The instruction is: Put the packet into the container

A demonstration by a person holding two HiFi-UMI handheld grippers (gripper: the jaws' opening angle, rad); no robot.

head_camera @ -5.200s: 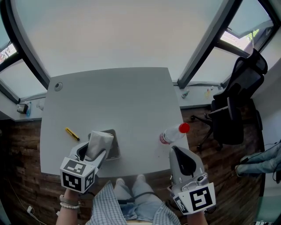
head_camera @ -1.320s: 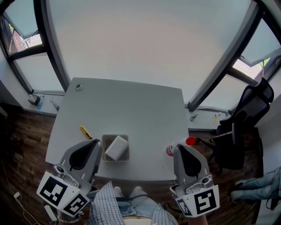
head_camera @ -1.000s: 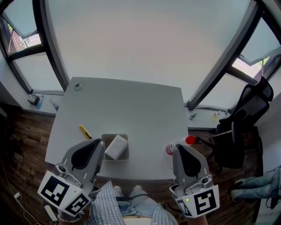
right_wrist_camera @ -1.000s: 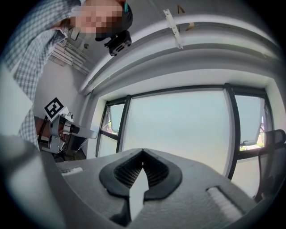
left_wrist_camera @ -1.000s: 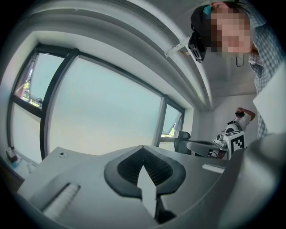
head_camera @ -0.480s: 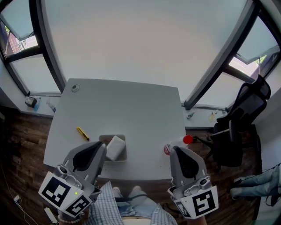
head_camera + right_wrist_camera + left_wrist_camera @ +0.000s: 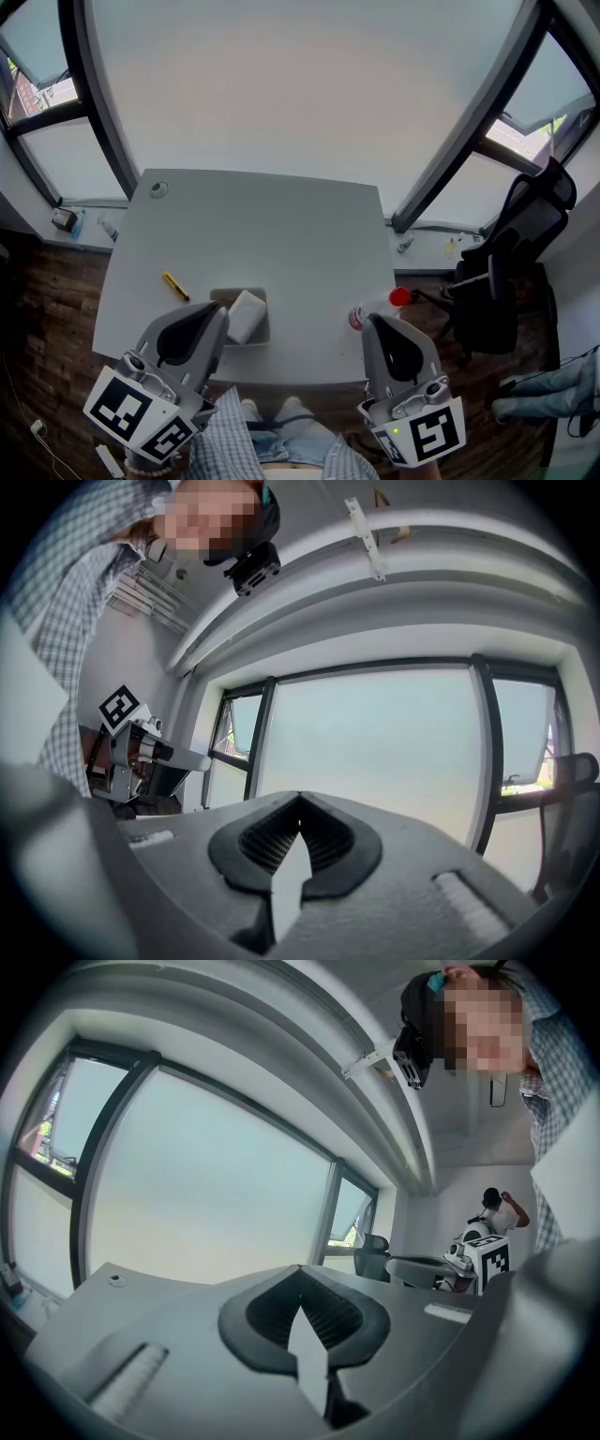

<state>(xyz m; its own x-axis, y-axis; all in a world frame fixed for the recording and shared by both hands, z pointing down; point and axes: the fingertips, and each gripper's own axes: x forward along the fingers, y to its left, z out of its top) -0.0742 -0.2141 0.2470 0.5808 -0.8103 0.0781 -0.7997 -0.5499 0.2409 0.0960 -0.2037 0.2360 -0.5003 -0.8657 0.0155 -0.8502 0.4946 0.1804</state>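
The white packet point(image 7: 247, 313) sits inside the grey container point(image 7: 221, 297), lying at a slant with one corner above the rim. The container stands near the lower edge of the grey surface point(image 7: 272, 234), left of the head view's centre.

The left gripper point(image 7: 219, 317) comes in from the lower left, its tip just beside the container's left side. In the left gripper view its jaws are clenched together with nothing between them. The right gripper point(image 7: 374, 323) is at the lower right, and its own view shows its jaws likewise pressed together and empty.

A bottle with a red cap point(image 7: 373, 309) is just above the right gripper's tip, near the surface's right edge. A yellow pen point(image 7: 175, 286) lies to the upper left of the container. A black chair point(image 7: 511, 272) stands at the right of the frame.
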